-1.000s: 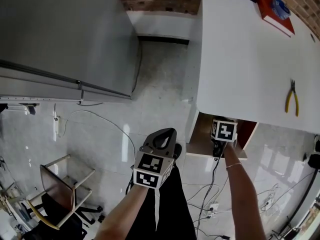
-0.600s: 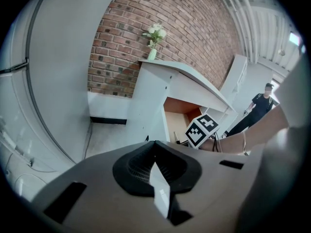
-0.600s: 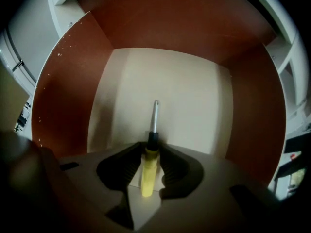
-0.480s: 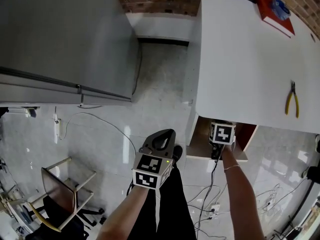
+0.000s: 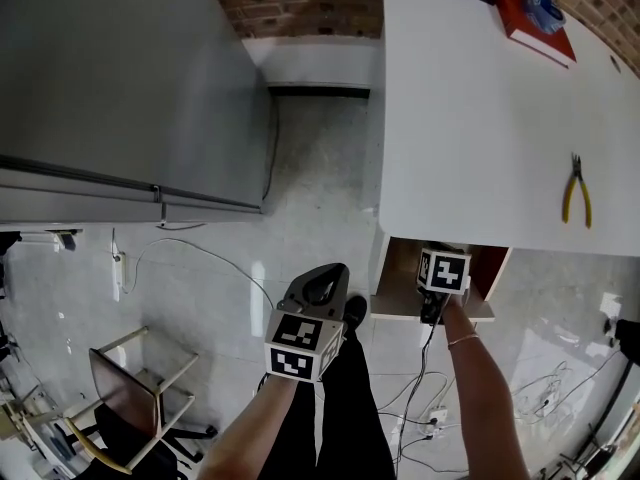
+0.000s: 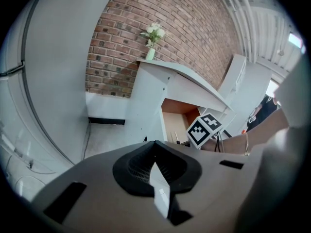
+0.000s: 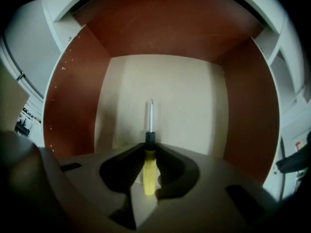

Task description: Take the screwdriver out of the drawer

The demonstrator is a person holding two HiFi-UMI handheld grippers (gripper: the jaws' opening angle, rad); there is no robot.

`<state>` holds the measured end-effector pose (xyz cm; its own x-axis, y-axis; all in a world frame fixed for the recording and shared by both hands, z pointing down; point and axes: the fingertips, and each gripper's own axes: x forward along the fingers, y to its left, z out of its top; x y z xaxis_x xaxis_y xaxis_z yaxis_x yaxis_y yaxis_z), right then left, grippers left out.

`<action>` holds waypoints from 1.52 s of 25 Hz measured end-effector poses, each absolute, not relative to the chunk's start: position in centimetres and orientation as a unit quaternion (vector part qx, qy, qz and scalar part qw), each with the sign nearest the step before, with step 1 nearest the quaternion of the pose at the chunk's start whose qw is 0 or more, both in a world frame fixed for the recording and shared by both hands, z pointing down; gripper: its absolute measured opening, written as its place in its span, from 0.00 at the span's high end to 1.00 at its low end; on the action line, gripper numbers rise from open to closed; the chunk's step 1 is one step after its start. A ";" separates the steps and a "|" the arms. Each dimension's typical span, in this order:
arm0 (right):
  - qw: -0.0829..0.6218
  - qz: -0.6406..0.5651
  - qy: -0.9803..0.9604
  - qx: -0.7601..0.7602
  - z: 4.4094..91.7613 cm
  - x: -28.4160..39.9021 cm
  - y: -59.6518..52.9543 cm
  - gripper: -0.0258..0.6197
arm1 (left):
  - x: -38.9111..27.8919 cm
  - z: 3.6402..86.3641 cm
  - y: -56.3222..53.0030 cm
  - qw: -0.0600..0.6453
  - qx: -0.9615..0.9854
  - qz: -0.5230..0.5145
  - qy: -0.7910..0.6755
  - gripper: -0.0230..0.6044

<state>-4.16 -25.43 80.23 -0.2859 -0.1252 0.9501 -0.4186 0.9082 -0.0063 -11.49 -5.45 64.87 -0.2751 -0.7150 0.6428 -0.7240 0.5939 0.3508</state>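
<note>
A screwdriver (image 7: 149,165) with a yellow handle and a thin steel shaft lies on the pale floor of the open drawer (image 7: 73,96), which has red-brown walls. My right gripper (image 7: 149,144) points steeply down into the drawer. Its jaws have just been closing and now pinch the handle from both sides. In the head view only its marker cube (image 5: 444,270) shows at the drawer (image 5: 398,286) under the desk edge. My left gripper (image 5: 323,273) hangs over the floor left of the drawer, shut (image 6: 155,143) and holding nothing.
The white desk (image 5: 470,118) above the drawer carries yellow pliers (image 5: 573,190) and a red book (image 5: 535,13). A grey cabinet (image 5: 120,88) stands at the left, a chair (image 5: 130,388) at the lower left. Cables (image 5: 420,408) lie on the tiled floor.
The head view has shifted slightly; both hands stay where they were, the right marker cube still at the drawer.
</note>
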 end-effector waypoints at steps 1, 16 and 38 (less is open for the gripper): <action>0.569 0.133 -0.793 0.173 79.8 -4.1 -25.4 0.84 | -11.6 64.8 -5.5 0.399 0.451 0.007 -0.799 0.98; 0.516 0.202 -0.808 0.201 72.0 -1.7 -25.5 0.84 | -11.8 60.5 -7.3 0.377 0.478 0.027 -0.793 0.98; 0.382 0.225 -0.864 0.241 55.3 1.2 -25.7 0.84 | -11.1 51.8 -11.6 0.321 0.557 0.060 -0.763 0.98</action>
